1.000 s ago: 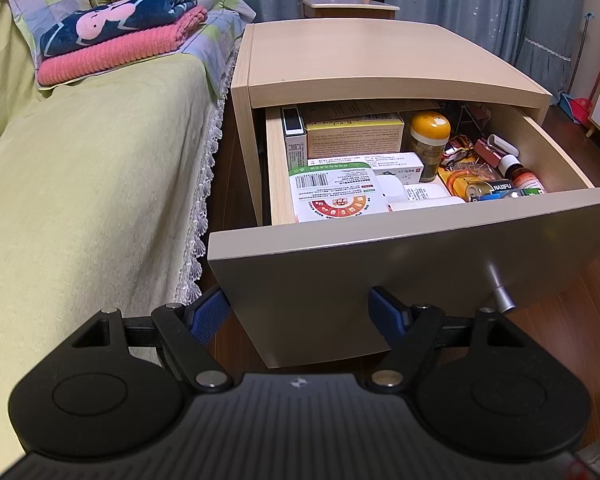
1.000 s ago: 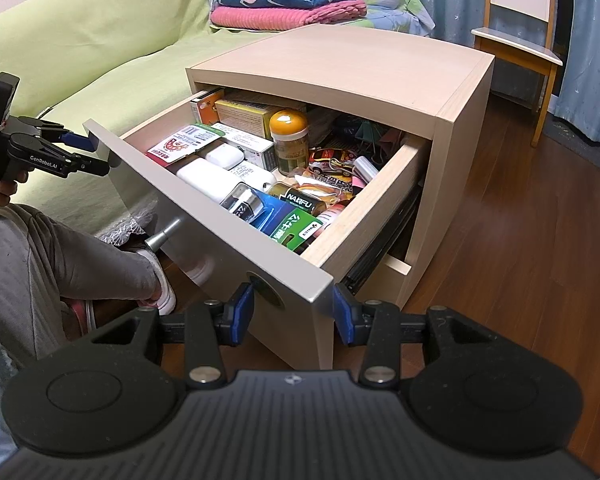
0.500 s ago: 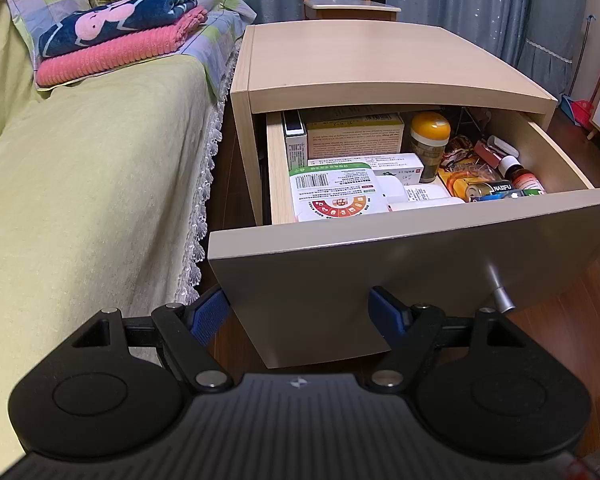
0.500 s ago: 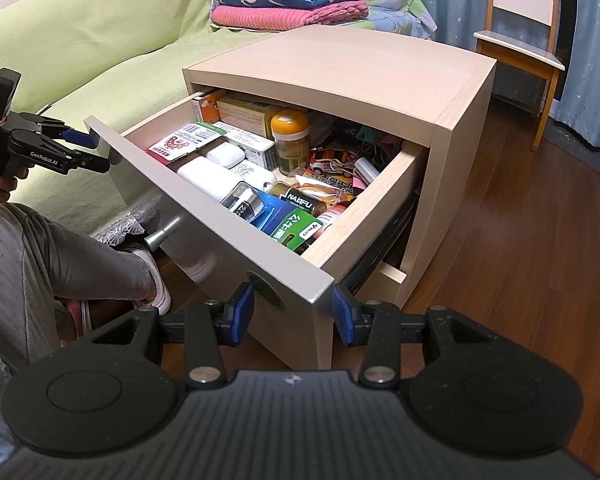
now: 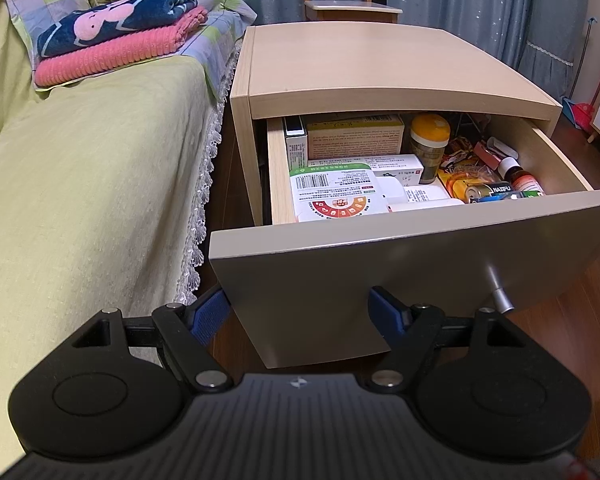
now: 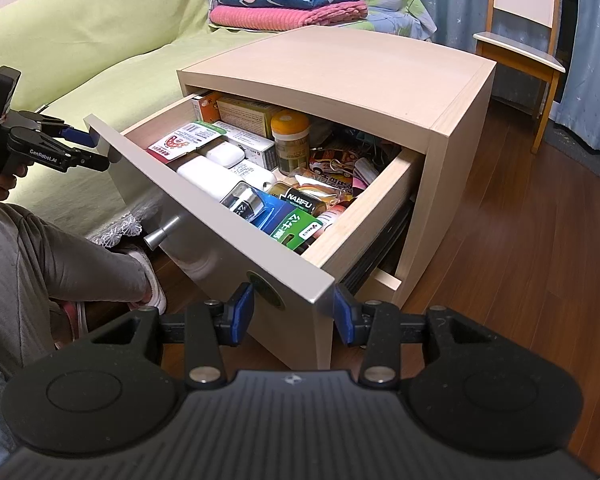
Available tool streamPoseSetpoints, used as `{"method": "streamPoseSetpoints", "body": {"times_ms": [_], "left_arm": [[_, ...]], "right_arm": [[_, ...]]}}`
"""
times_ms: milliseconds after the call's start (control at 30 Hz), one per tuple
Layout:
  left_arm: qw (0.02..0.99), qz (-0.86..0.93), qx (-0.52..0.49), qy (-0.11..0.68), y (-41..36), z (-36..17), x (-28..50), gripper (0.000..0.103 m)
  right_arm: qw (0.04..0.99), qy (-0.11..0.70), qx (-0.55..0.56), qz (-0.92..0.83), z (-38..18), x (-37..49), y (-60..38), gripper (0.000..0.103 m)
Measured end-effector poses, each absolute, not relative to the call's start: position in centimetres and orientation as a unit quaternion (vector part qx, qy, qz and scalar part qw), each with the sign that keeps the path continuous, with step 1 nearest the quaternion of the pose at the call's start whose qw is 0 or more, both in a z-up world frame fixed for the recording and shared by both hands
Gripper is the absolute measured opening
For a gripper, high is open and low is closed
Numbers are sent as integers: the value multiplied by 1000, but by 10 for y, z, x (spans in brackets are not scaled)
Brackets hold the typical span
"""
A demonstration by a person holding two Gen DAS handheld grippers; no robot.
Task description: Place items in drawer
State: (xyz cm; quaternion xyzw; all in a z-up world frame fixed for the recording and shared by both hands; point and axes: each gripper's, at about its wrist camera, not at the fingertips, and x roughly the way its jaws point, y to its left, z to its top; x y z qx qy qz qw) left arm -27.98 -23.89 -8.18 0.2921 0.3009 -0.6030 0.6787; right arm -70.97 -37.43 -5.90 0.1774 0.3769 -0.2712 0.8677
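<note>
Curved pale-wood drawer point(image 5: 415, 264), crammed boxes point(image 5: 355, 136)

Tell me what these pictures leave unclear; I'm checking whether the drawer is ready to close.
- Drawer rear: hidden under the nightstand top in both views.
- Lower layers: covered by the boxes, yellow-capped jar and batteries on top.
- Small print on labels: too small to read.
- Left gripper and right gripper: jaws open, empty; whether either touches the drawer front is unclear.
</note>
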Motion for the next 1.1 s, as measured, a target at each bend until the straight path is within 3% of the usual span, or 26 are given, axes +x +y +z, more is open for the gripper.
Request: {"method": "streamPoseSetpoints", "body": {"times_ms": [1100], "left_arm": [[678,-613,287,286,-235,-80,-273,71]], "right_arm": [[871,370,169,-276,-59,-709,-376,38]]}}
